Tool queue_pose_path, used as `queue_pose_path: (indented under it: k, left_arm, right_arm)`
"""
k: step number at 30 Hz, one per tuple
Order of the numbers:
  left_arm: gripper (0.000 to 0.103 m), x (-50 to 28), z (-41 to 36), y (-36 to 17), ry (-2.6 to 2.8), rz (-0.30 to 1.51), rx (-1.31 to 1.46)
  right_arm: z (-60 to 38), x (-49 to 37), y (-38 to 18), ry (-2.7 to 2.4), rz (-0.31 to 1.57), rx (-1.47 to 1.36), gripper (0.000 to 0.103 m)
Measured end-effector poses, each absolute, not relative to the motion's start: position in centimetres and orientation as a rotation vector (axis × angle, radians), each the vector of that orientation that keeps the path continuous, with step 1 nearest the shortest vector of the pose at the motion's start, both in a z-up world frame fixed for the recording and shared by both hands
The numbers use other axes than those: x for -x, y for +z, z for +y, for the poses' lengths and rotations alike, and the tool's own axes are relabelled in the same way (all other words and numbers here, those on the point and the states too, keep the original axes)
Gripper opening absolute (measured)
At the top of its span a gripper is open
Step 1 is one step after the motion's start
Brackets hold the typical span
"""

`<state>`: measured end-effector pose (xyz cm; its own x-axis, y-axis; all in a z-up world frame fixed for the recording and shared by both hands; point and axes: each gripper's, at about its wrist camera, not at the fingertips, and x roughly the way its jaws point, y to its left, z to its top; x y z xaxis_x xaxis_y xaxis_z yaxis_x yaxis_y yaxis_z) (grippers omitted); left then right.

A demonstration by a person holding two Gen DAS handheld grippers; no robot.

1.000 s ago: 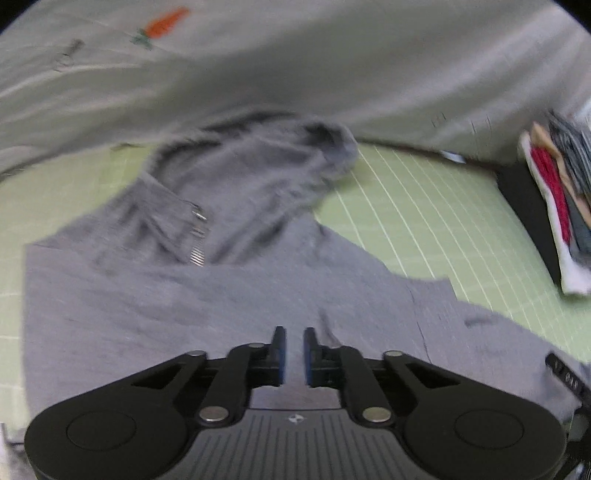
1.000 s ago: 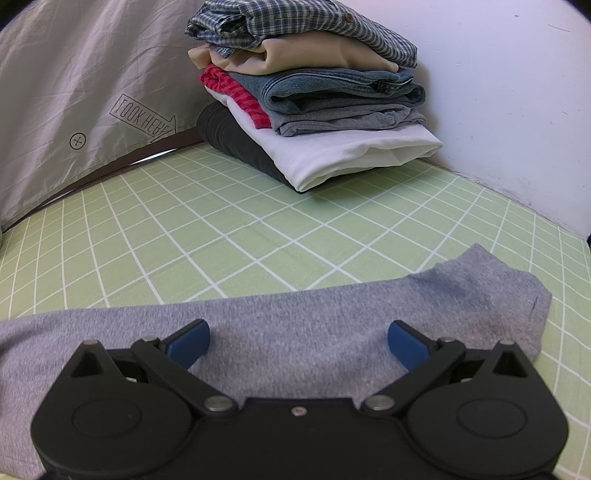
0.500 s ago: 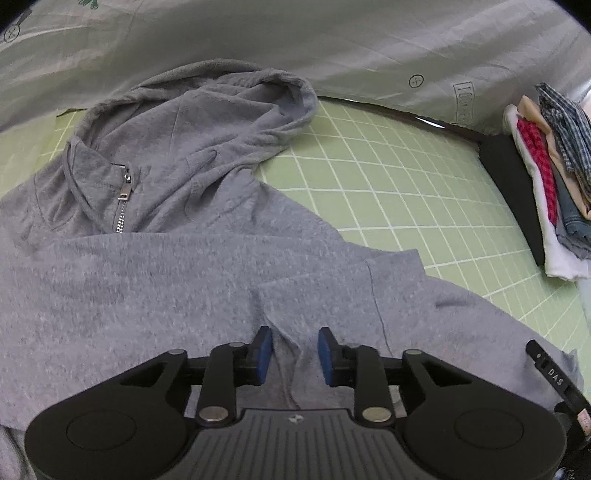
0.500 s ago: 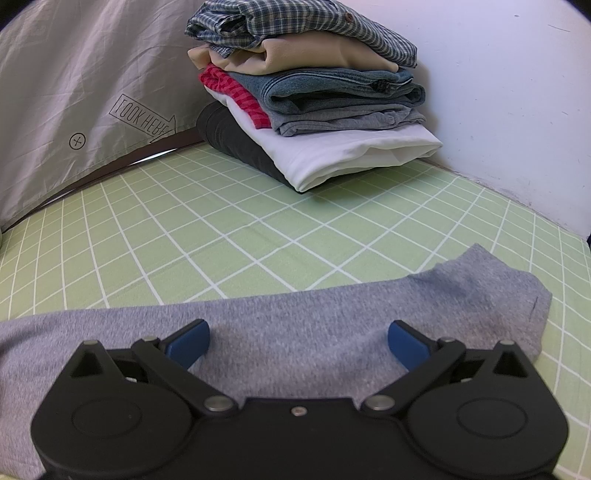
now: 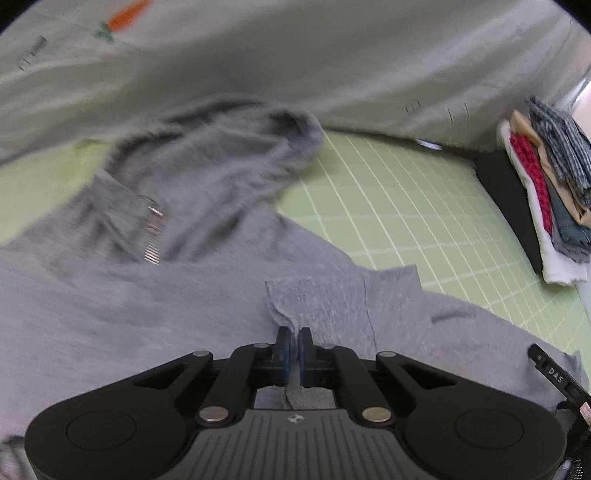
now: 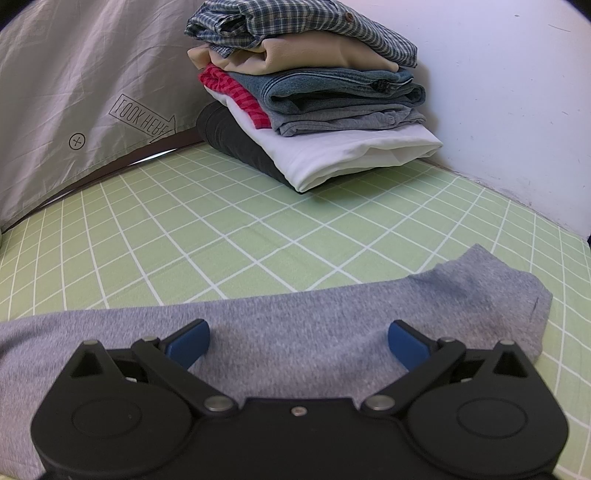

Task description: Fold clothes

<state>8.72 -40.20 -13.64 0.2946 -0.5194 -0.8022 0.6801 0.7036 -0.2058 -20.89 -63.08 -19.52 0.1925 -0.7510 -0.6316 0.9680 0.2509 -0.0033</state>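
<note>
1. Surface: a light green mat (image 6: 280,236) ruled with a white grid covers the work area; a grey cloth backdrop (image 6: 74,74) printed with "LOOK HERE" and an arrow hangs behind it, and a white wall (image 6: 509,92) closes the far right side.
2. Backdrop detail, left wrist view: an orange carrot motif (image 5: 129,16) shows near the upper left of the cloth; this view is blurred.
3. Task garment: a grey zip hoodie (image 5: 155,295) lies spread on the mat, hood (image 5: 229,155) away from the camera and the metal zipper (image 5: 151,236) at the neck.
4. Left gripper (image 5: 294,349): the blue pads have just been closing and now stand nearly together, pinching a raised fold of the hoodie's fabric where the sleeve lies over the body; cloth shows between and behind the pads.
5. Sleeve (image 6: 332,321): it runs across the mat in the right wrist view, its cuff (image 6: 532,302) pointing right.
6. Right gripper (image 6: 298,341): the jaws stand wide apart above the sleeve, with the fabric below the gap; nothing is gripped.
7. Stack of folded clothes (image 6: 314,88): it sits in the far corner against the wall, well apart from the hoodie, a checked shirt (image 6: 295,26) on top and a white garment and a black one at the base.
</note>
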Motion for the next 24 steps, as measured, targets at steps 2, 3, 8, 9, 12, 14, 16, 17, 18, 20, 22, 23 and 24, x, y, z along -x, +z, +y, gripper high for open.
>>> queue_pose_path:
  k: [2,3,8,9,12,14,16,17,18,20,22,23,24]
  left_arm:
    - [0.004,-9.5,-38.5,-12.7,-0.762,0.958,-0.175]
    - [0.004,-10.0,-37.4,-12.3,-0.736,0.947,-0.164]
    - [0.004,-13.3,-31.7,-10.8,-0.559,0.894,-0.122]
    - [0.004,-14.0,-30.6,-10.6,-0.520,0.886,-0.115]
    - [0.004,-16.0,-27.2,-10.6,-0.416,0.885,-0.074]
    - [0.004,-16.8,-25.4,-10.9,-0.359,0.890,-0.056]
    - [0.005,-17.7,-24.2,-11.7,-0.318,0.910,-0.056]
    - [0.005,-18.1,-23.8,-12.4,-0.301,0.932,-0.052]
    - [0.007,-18.5,-23.5,-13.0,-0.284,0.955,-0.049]
    - [0.009,-18.8,-23.4,-14.2,-0.254,0.995,-0.061]
    - [0.014,-18.7,-23.6,-14.8,-0.239,1.012,-0.071]
    - [0.018,-18.5,-23.7,-14.7,-0.246,1.008,-0.064]
    - [0.026,-18.3,-23.7,-14.4,-0.250,0.997,-0.055]
  right_arm:
    - [-63.0,20.9,-19.5,-1.264,0.582,-0.447,0.103]
    - [-63.1,20.9,-19.5,-1.264,0.582,-0.447,0.103]
    - [-63.0,20.9,-19.5,-1.265,0.582,-0.447,0.103]
    - [-63.0,20.9,-19.5,-1.265,0.582,-0.447,0.103]
    - [-63.0,20.9,-19.5,-1.265,0.582,-0.447,0.103]
    - [-63.0,20.9,-19.5,-1.264,0.582,-0.447,0.103]
    - [-63.0,20.9,-19.5,-1.264,0.582,-0.447,0.103]
    - [-63.0,20.9,-19.5,-1.264,0.582,-0.447,0.103]
    - [-63.0,20.9,-19.5,-1.265,0.582,-0.447,0.103]
    - [-63.0,20.9,-19.5,-1.265,0.583,-0.447,0.103]
    - [-63.0,20.9,-19.5,-1.262,0.584,-0.446,0.103]
    - [-63.0,20.9,-19.5,-1.256,0.584,-0.446,0.103]
    - [-63.1,21.0,-19.5,-1.250,0.585,-0.445,0.103]
